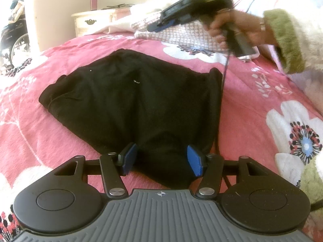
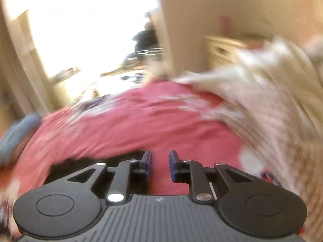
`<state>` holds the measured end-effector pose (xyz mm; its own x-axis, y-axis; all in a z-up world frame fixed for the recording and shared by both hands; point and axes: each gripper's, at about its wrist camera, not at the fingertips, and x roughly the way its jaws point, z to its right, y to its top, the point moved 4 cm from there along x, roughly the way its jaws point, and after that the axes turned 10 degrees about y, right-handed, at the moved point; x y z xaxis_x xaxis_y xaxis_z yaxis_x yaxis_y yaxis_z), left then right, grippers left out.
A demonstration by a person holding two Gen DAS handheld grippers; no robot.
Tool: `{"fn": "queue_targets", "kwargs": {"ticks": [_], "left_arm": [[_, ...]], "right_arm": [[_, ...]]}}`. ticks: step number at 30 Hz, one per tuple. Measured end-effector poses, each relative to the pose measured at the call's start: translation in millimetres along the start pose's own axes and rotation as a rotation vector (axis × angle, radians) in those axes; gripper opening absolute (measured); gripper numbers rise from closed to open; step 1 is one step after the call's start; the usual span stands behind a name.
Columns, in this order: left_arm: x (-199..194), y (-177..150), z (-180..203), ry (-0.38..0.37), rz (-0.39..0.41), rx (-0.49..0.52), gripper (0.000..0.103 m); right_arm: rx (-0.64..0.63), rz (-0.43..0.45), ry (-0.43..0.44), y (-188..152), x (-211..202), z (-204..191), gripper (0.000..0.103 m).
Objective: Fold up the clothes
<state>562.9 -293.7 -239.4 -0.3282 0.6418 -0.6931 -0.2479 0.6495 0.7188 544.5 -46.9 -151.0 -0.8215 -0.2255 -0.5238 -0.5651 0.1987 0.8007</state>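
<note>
A black garment [image 1: 129, 96] lies folded on the pink floral bedspread [image 1: 252, 100]. My left gripper [image 1: 161, 159] is open, its blue pads [image 1: 193, 159] on either side of the garment's near end, with cloth between them. My right gripper [image 1: 159, 25] is held in the air above the far right of the garment, in a hand with a green cuff. In the blurred right wrist view the right gripper [image 2: 160, 165] is open with a narrow gap and empty, over the bedspread [image 2: 141, 125], with a strip of black cloth [image 2: 84, 163] at its lower left.
A white and pink checked pillow [image 1: 177, 34] lies at the head of the bed. A cream bedside cabinet [image 1: 92, 22] stands behind it. A wheelchair [image 1: 14, 38] is at the far left. A black cable [image 1: 224, 76] hangs from the right gripper.
</note>
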Motion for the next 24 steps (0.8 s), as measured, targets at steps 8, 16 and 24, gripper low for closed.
{"fn": "queue_targets", "kwargs": {"ticks": [8, 16, 24], "left_arm": [[0, -4, -2, -0.015, 0.014, 0.001, 0.056], [-1, -5, -6, -0.042, 0.021, -0.013, 0.057], [0, -5, -11, -0.060, 0.021, -0.030, 0.057]], "right_arm": [[0.217, -0.119, 0.205, -37, 60, 19, 0.000], [0.423, 0.059, 0.261, -26, 4, 39, 0.020], [0.328, -0.117, 0.230, -56, 1, 0, 0.000]]}}
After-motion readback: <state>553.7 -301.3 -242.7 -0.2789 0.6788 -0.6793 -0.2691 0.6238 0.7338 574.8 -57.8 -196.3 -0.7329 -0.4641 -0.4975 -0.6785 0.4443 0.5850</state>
